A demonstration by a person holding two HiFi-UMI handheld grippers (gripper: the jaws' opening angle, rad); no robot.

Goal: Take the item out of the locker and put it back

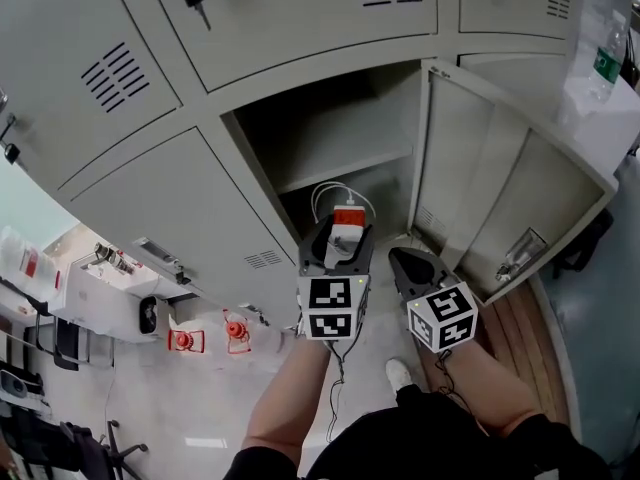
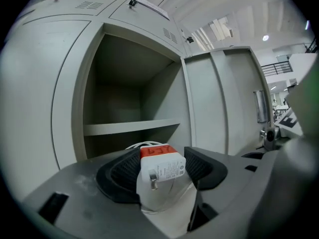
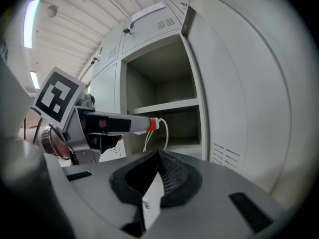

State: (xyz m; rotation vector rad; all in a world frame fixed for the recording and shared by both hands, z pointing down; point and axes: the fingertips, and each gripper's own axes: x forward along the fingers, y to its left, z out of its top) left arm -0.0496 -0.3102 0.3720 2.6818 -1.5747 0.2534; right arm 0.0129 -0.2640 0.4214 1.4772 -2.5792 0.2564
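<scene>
**Charger held at locker mouth**

Left gripper (image 2: 162,172): jaws closed on a white charger (image 2: 160,166) with an orange cap, its white cable (image 1: 332,194) looped behind. The item sits at frame centre, at the open locker (image 1: 345,118), below the shelf (image 1: 350,166). Right gripper (image 3: 158,176): jaws together, nothing held, lower right beside the open door (image 1: 500,188).

Open locker (image 3: 167,91) (fingers (image 3: 173,176) together)

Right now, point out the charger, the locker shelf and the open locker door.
charger (image 2: 162,169): left gripper view, on its white body.
locker shelf (image 2: 132,127): left gripper view, on its front edge.
open locker door (image 1: 475,163): head view, on its inner panel.
</scene>
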